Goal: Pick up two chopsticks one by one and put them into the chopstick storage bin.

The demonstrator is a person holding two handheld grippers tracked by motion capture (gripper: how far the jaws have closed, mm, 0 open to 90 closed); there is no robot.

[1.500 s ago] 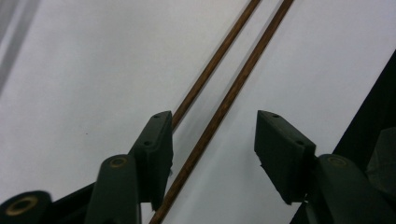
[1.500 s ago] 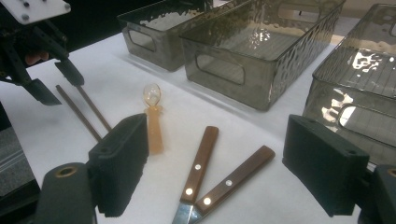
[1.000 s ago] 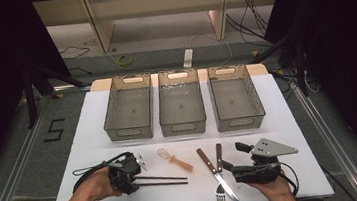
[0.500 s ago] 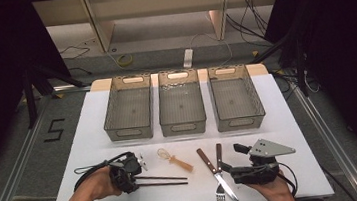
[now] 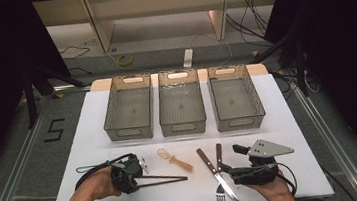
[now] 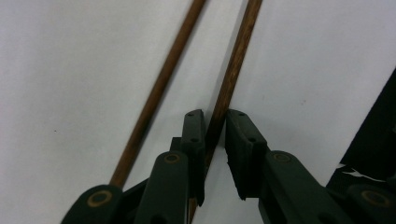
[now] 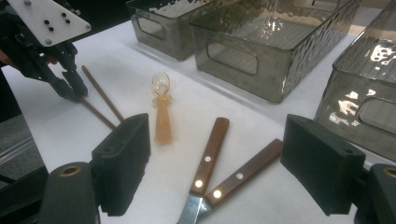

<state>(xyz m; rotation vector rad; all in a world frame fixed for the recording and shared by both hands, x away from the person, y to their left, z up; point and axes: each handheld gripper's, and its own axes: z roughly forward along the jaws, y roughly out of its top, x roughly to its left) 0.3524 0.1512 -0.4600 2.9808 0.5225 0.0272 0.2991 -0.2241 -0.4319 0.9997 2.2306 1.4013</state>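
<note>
Two brown chopsticks (image 5: 164, 179) lie at the front left of the white table. My left gripper (image 5: 142, 177) rests low over their near ends. In the left gripper view its jaws (image 6: 215, 121) have just been closing around one chopstick (image 6: 238, 51), with thin gaps still at the pads; the other chopstick (image 6: 163, 79) lies outside them. My right gripper (image 5: 226, 168) stands open at the front right, its jaws wide apart (image 7: 219, 140) over the wooden handles of a knife (image 7: 210, 154) and a fork (image 7: 245, 175). An amber spoon (image 5: 174, 159) lies between the two groups.
Three smoky clear bins stand in a row across the middle of the table: left (image 5: 130, 133), middle (image 5: 183, 128), right (image 5: 239, 123). The table's front edge runs just behind both hands. Cables trail from both grippers.
</note>
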